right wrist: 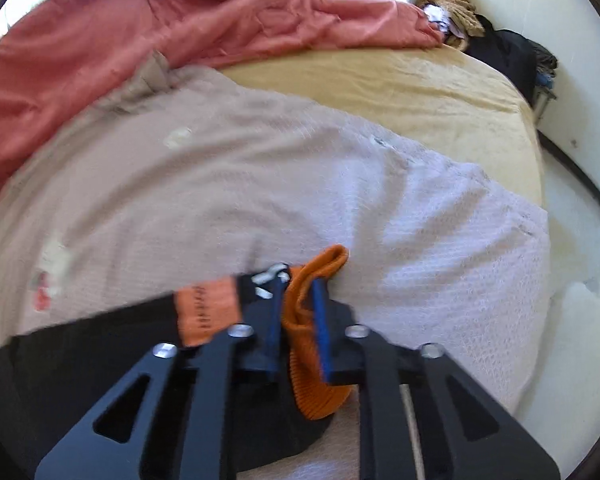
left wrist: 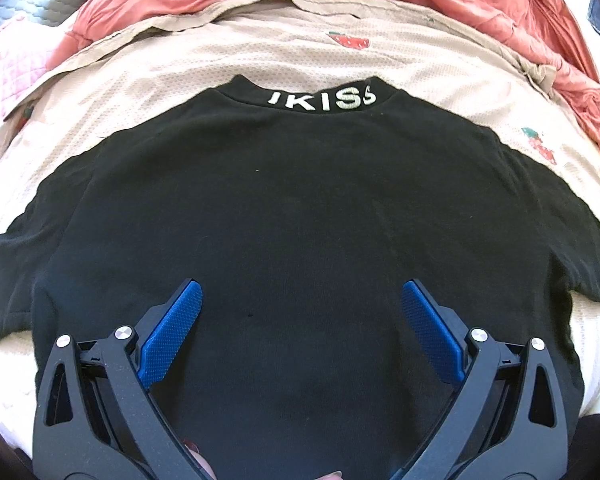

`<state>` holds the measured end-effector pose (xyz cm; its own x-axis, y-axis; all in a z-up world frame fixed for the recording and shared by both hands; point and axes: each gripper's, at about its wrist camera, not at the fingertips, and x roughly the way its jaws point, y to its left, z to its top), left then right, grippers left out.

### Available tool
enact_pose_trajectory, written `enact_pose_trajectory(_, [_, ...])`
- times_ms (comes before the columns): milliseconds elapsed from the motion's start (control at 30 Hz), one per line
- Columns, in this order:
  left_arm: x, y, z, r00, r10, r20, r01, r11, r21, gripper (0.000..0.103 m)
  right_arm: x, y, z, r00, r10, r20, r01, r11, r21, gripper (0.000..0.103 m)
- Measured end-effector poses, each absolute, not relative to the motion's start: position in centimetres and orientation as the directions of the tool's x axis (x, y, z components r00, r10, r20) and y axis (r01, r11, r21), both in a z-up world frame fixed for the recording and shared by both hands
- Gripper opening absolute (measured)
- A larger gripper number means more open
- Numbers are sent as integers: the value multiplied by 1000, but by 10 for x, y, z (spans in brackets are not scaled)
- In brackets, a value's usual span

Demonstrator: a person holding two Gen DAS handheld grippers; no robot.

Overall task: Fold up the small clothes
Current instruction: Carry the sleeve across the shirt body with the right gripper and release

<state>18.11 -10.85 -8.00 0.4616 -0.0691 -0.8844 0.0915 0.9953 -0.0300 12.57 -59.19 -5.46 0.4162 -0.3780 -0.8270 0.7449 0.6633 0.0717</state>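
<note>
Black tee lies flat on the blanket, collar far end. Left tongs hang wide open over it, holding nothing. Right tongs pinch an orange cuff w/ black cloth. Looks like fold not started yet; next, grab a tee edge & bring it across.

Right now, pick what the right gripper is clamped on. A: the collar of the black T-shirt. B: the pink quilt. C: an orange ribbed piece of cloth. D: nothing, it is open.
C: in the right wrist view the right gripper is shut on the orange ribbed cloth, which bulges out between its blue pads.
</note>
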Motion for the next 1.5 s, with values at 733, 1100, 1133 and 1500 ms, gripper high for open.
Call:
enact_pose_trajectory(733, [159,-23,-52,519,-107,-848,-59,985,-161,94,222,-294,-17,661,269,-701,-63,950,305,6])
enact_pose_trajectory(1100, [160,-3,-62,485,-189,-854,-105,957,-271,94,216,-233,-40,527,491,-694,-307,871,384,39])
enact_pose_trajectory(1133, [160,-5,-61,483,-200,-852,-102,954,-281,94,216,-237,-36,532,499,-684,-314,867,388,40])
enact_pose_trajectory(1500, [181,-91,-62,399,-414,-818,65,903,-425,87,224,-322,-16,651,328,-684,-102,931,350,49])
